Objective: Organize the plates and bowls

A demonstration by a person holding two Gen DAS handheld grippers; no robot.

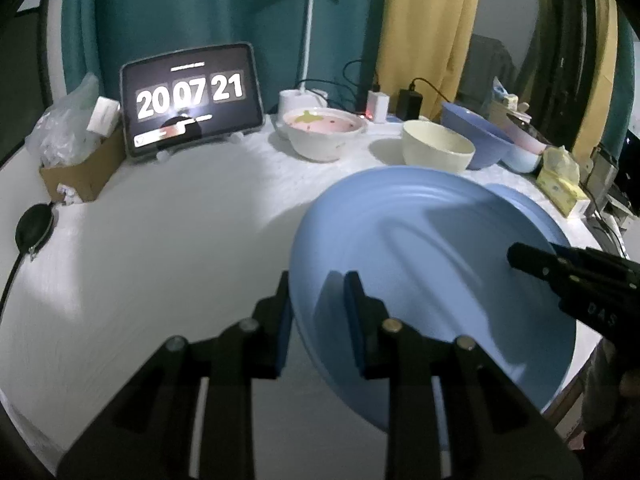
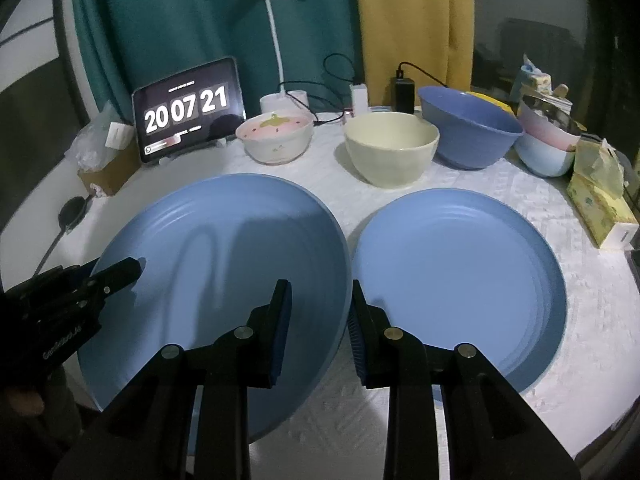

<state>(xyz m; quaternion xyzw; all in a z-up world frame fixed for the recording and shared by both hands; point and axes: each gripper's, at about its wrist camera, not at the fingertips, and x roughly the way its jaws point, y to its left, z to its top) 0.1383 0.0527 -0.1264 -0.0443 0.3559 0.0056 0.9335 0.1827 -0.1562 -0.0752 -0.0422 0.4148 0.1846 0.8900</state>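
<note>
Left wrist view shows the left gripper (image 1: 318, 316) pinching the near rim of a big blue plate (image 1: 432, 280), one finger under the rim and one on top. The plate is tilted and lifted off the white table (image 1: 160, 248). The right gripper (image 1: 560, 276) comes in from the right and holds the far side of the same plate.

Right wrist view shows the right gripper (image 2: 320, 320) pinching the plate's right rim (image 2: 224, 248) between its two fingers. The left gripper (image 2: 116, 276) grips the plate's left edge. A second blue plate (image 2: 460, 276) lies flat on the table just beside the lifted one.

Behind the plates stand a cream bowl (image 2: 392, 148), a pink spotted bowl (image 2: 276, 136) and a dark blue bowl (image 2: 468, 132). A tablet (image 2: 188, 110) showing clock numbers leans at the back
</note>
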